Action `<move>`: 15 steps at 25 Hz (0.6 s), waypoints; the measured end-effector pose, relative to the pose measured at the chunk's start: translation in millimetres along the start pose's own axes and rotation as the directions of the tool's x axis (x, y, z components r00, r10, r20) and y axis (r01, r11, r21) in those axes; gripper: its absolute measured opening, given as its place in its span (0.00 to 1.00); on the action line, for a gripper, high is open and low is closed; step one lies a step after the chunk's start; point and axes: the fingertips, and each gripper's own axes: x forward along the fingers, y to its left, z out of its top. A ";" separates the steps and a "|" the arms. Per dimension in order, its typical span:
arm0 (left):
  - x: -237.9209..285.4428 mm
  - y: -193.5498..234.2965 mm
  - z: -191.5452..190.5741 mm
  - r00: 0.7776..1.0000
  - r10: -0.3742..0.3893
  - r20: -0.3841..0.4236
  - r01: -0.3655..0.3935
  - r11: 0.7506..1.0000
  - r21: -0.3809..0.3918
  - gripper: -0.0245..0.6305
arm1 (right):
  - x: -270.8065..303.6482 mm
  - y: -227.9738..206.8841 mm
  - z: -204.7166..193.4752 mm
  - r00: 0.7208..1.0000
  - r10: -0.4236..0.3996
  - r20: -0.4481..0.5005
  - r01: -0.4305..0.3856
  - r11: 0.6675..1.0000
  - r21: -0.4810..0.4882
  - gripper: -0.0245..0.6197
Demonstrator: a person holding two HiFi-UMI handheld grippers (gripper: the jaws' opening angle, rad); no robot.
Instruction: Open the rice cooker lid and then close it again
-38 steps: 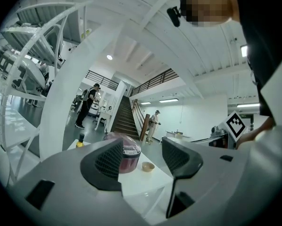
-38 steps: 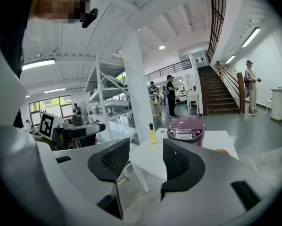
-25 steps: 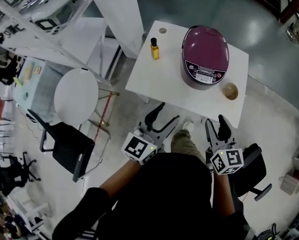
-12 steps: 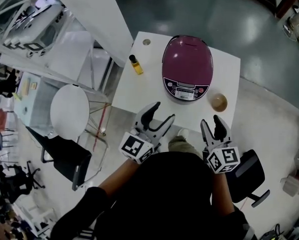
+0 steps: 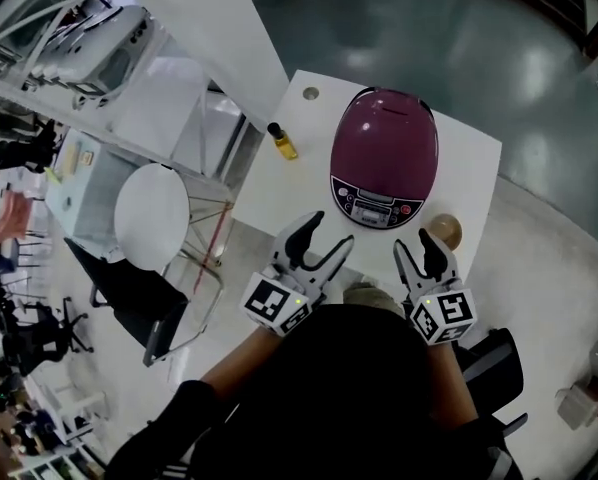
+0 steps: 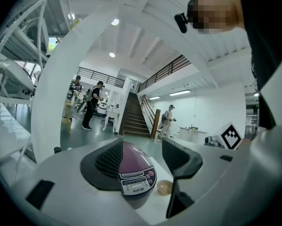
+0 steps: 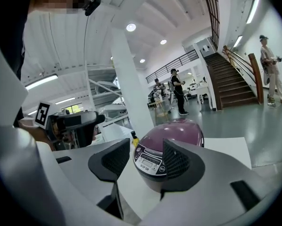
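We read the brand "SUPOR" on the control panel (image 5: 376, 203) of the rice cooker (image 5: 384, 158); the finer print around its small display and buttons is too small to make out. The cooker has a rounded, glossy purple lid, which sits fully closed, above a silver-grey front panel that faces the person. It stands upright on the white square table (image 5: 279, 188), toward the right half. A small yellow bottle (image 5: 282, 141) with a dark cap stands to its left, well apart, and a small tan bowl (image 5: 442, 231) lies just beside its front right. The left gripper (image 5: 324, 236) hangs over the near table edge with its jaws spread and nothing between them; in the left gripper view the cooker shows through the gap, beyond the jaws. The right gripper (image 5: 416, 246) is beside it, near the bowl, jaws likewise spread and empty, not touching the cooker. Each gripper carries a cube with black-and-white square markers (image 5: 276, 303).
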 end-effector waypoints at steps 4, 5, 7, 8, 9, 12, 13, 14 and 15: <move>5.9 3.9 6.3 0.999 0.039 0.023 -0.039 0.999 -0.008 0.40 | 14.8 -6.3 3.1 1.000 0.023 -0.003 -0.023 1.000 0.009 0.30; 5.9 5.9 6.2 0.999 0.047 0.026 -0.047 0.999 -0.013 0.40 | 17.4 -7.4 5.1 1.000 0.016 0.003 -0.016 1.000 0.005 0.25; 6.5 10.6 5.1 0.998 0.053 0.023 -0.053 0.998 -0.024 0.40 | 22.5 -9.3 10.2 1.000 -0.003 0.013 0.003 1.000 -0.005 0.11; 7.0 13.1 4.5 0.999 0.051 0.020 -0.050 0.998 -0.027 0.40 | 25.4 -9.5 12.0 1.000 -0.010 0.012 0.010 1.000 -0.010 0.07; 7.7 15.8 4.2 0.999 0.046 0.017 -0.045 0.999 -0.028 0.40 | 29.0 -9.1 12.6 1.000 -0.014 0.004 0.014 1.000 -0.018 0.05; 11.9 27.8 3.4 1.000 0.023 0.011 -0.022 0.999 -0.029 0.40 | 44.4 -4.8 6.4 0.998 -0.021 -0.054 0.018 0.999 -0.049 0.04; 14.0 32.3 3.2 1.000 0.012 0.007 -0.012 1.000 -0.029 0.40 | 50.2 -3.0 3.0 0.997 -0.024 -0.076 0.020 0.998 -0.055 0.04; 16.3 36.4 3.4 1.000 0.000 0.002 0.000 1.000 -0.027 0.40 | 56.2 -1.1 0.0 0.995 -0.031 -0.096 0.025 0.998 -0.058 0.04; 18.7 40.1 4.4 1.000 -0.015 -0.003 0.015 1.000 -0.025 0.40 | 62.2 0.9 -2.6 0.993 -0.038 -0.113 0.031 0.998 -0.058 0.04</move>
